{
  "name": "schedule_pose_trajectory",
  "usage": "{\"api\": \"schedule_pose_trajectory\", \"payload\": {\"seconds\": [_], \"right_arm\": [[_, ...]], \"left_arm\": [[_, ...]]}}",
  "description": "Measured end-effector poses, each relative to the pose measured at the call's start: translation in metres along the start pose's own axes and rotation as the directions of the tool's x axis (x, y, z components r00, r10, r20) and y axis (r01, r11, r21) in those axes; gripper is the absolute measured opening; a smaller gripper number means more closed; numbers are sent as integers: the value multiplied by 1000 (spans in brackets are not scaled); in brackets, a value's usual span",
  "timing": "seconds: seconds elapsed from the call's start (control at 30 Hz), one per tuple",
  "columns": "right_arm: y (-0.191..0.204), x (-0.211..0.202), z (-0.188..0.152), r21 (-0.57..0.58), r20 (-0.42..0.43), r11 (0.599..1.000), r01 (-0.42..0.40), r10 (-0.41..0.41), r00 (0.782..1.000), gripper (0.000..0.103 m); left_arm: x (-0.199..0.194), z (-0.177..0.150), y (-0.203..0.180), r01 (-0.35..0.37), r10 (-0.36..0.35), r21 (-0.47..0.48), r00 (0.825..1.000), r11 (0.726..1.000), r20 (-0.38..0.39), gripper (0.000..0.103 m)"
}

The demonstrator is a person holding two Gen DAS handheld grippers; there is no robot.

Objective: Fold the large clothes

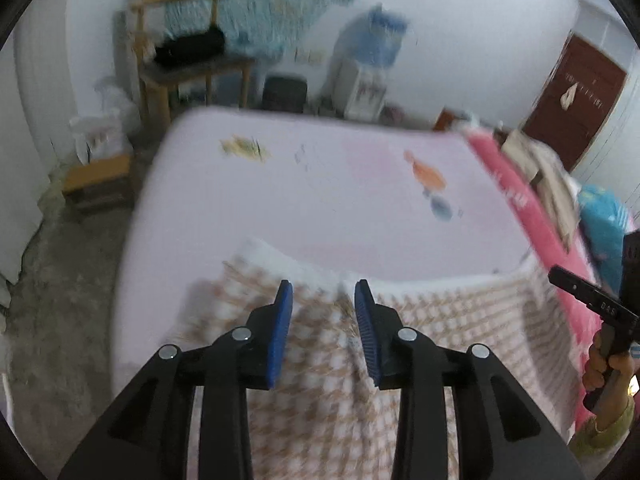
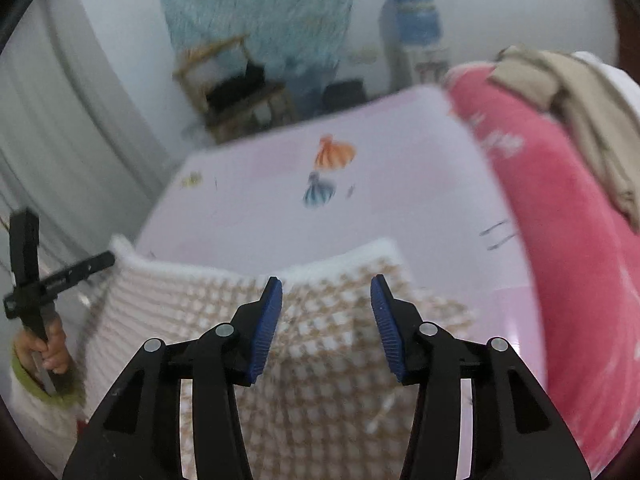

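Cloth (image 1: pixel 420 332) with brown and white checks lies on the near edge of the bed (image 1: pixel 320 200). Left gripper (image 1: pixel 324 292) and right gripper (image 2: pixel 326 286) hover above it, jaws apart, holding nothing.

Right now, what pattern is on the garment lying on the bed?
Tan-and-white houndstooth check on the garment, clearest in the right wrist view.

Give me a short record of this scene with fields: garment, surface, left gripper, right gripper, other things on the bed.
garment: checked brown-and-white cloth, lying at the near edge of the bed
surface: bed with pale pink sheet
left gripper: open, over the cloth, not gripping
right gripper: open, over the cloth, not gripping
other things: pink blanket, beige garment on it
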State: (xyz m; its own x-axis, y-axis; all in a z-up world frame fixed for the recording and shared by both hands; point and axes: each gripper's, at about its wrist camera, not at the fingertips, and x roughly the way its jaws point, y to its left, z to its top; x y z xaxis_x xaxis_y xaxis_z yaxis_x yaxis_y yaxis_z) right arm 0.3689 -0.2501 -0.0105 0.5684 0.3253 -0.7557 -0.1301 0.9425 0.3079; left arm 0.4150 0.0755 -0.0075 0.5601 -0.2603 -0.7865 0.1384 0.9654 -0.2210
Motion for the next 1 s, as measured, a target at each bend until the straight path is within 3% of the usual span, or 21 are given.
{"api": "schedule_pose_trajectory", "payload": {"seconds": [0.13, 0.23, 0.3, 0.33, 0.37, 0.5, 0.57, 0.67, 0.8, 0.87, 1.0], "right_arm": [[-24, 29, 1, 63, -41, 996, 60, -57, 998, 30], [-50, 13, 0, 179, -24, 982, 67, -64, 998, 19], [-55, -4, 0, 199, -5, 963, 182, -185, 983, 37], [-56, -18, -2, 207, 17, 955, 213, -221, 975, 38], [-56, -27, -3, 212, 29, 957, 196, -206, 978, 38], [-16, -67, -21, 117, 74, 987, 111, -120, 990, 39], [15, -73, -33, 28, 67, 998, 54, -56, 996, 40], [63, -66, -53, -100, 19, 995, -18, 20, 1000, 40], [97, -27, -84, -214, -82, 977, 12, -30, 996, 40], [91, -8, -93, -189, -117, 982, 20, -43, 992, 40], [96, -32, -88, -157, -112, 987, 43, -62, 992, 39]], "left_arm": [[32, 0, 20, -100, 100, -61, 995, 993, -9, 31], [24, -2, 44, -21, 24, -180, 1000, 983, 14, 31], [8, -3, 51, -98, 108, -198, 993, 975, 42, 33], [1, -3, 54, -111, 124, -202, 991, 973, 53, 33], [-12, -4, 55, -108, 126, -212, 989, 971, 72, 33], [-51, -15, 19, -35, 49, -99, 987, 994, 151, 33], [-55, -25, -11, 33, -32, -12, 991, 999, 128, 36], [-37, -53, -55, 134, -135, 73, 991, 988, 10, 38], [4, -86, -76, 53, -44, 129, 996, 990, -73, 40], [8, -95, -71, 55, -52, 134, 998, 989, -26, 40], [-23, -99, -75, 15, -17, 169, 1000, 986, 14, 39]]}}
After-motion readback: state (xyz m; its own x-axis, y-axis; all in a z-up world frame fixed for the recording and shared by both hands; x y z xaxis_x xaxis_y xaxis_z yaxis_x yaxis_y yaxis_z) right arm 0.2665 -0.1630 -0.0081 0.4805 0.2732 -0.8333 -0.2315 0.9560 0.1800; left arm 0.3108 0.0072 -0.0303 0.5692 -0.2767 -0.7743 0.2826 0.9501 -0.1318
